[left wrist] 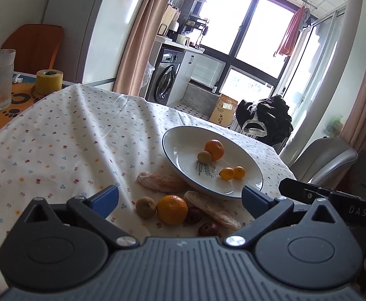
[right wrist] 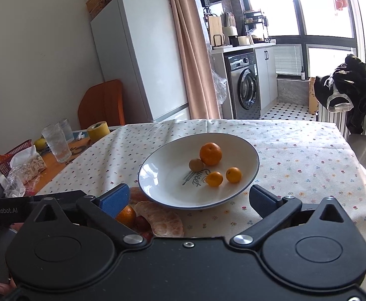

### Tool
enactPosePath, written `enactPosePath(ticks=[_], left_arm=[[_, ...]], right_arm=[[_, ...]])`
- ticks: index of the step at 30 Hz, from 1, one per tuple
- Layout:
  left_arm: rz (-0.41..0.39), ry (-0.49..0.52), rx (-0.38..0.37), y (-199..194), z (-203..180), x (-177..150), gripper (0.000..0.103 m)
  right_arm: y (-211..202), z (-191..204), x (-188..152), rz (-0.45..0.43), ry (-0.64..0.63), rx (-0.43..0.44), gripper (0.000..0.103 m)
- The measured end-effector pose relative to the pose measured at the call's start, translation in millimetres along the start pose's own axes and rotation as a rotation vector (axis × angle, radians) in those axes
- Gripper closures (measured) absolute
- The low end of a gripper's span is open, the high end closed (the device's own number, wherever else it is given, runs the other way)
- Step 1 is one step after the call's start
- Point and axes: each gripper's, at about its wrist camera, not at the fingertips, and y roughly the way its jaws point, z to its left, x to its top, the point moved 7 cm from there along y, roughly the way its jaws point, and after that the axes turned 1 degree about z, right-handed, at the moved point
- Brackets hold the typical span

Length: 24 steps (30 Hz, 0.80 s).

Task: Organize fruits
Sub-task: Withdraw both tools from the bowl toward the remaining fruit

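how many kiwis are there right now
2. One kiwi lies in the white plate, touching the large orange. The other kiwi sits on the tablecloth beside the orange outside the plate. More may hide behind the grippers.

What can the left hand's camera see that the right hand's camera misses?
Only the left view shows the kiwi on the cloth, the dark red fruits and the second peeled citrus piece in full beside the orange on the cloth.

Only the right view shows the red basket, the tissue pack and the whole fridge.

Both show the plate with an orange, a kiwi and two small citrus fruits, plus the yellow tape roll and washing machine.
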Motion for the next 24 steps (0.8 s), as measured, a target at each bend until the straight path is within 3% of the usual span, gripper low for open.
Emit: enactPosePath(ticks=[12, 24], left_arm=[[0.003, -0.020, -0.015, -15, 16, -3, 0.000], [0.023, 0.032, -0.003, -10, 22, -13, 0.000]], right_arm=[[-6, 22, -2, 0.021, -0.042, -0.008, 0.001], [5, 25, -18, 0.081, -0.032, 0.001, 0.001]])
